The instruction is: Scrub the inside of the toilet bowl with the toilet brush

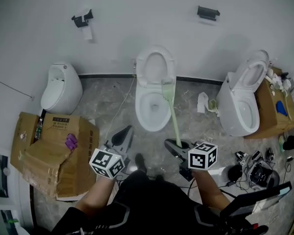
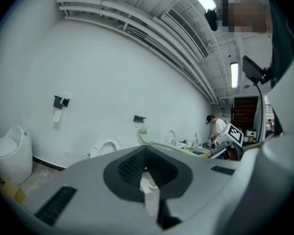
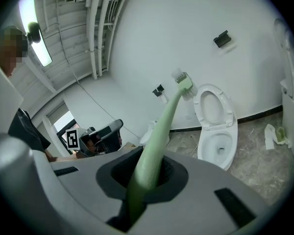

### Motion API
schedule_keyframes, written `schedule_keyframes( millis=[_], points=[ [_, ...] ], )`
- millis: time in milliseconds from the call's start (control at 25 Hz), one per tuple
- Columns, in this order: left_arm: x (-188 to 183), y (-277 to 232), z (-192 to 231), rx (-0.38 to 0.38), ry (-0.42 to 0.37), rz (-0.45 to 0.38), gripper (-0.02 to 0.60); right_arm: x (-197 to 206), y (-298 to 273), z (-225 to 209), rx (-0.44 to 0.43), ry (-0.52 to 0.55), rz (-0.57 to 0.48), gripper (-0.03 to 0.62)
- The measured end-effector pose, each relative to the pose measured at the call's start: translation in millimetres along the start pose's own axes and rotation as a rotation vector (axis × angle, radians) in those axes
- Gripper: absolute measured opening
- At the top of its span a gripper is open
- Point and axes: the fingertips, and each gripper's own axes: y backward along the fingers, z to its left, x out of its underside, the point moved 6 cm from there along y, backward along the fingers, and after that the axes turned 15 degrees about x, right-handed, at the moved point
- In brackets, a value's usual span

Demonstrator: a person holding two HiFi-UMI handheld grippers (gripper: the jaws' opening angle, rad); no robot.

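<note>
The white toilet [image 1: 153, 112] stands against the far wall with its lid raised and its bowl empty. My right gripper [image 1: 172, 146] is shut on the handle of a pale green toilet brush [image 1: 175, 121]. The brush slants up and forward, and its head [image 1: 167, 89] sits over the bowl's right rim in the head view. In the right gripper view the brush [image 3: 161, 126] runs out of my right gripper [image 3: 146, 177], with its bristle head in the air left of the toilet [image 3: 216, 131]. My left gripper [image 1: 127, 132] hovers left of the bowl, jaws together and holding nothing; the left gripper view shows it [image 2: 148, 177] likewise.
A small white fixture [image 1: 61, 87] and crushed cardboard boxes [image 1: 54, 153] fill the left. A second toilet [image 1: 241, 104], a box [image 1: 269, 109] and loose cables [image 1: 255, 165] crowd the right. A paper holder [image 1: 83, 20] and a black bracket [image 1: 208, 12] hang on the wall.
</note>
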Motion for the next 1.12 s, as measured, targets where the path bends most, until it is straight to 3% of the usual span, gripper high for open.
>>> schedule_keyframes(
  millis=[240, 1120],
  points=[
    [-11.9, -17.2, 37.0, 0.026, -0.017, -0.004, 0.008, -24.9, -33.0, -6.4, 0.016, -0.020, -0.001, 0.025],
    [-18.3, -55.9, 182.2, 0.098, 0.031, 0.002, 0.009, -88.6, -153.9, -35.4, 0.121, -0.069, 0.061, 0.025]
  ],
)
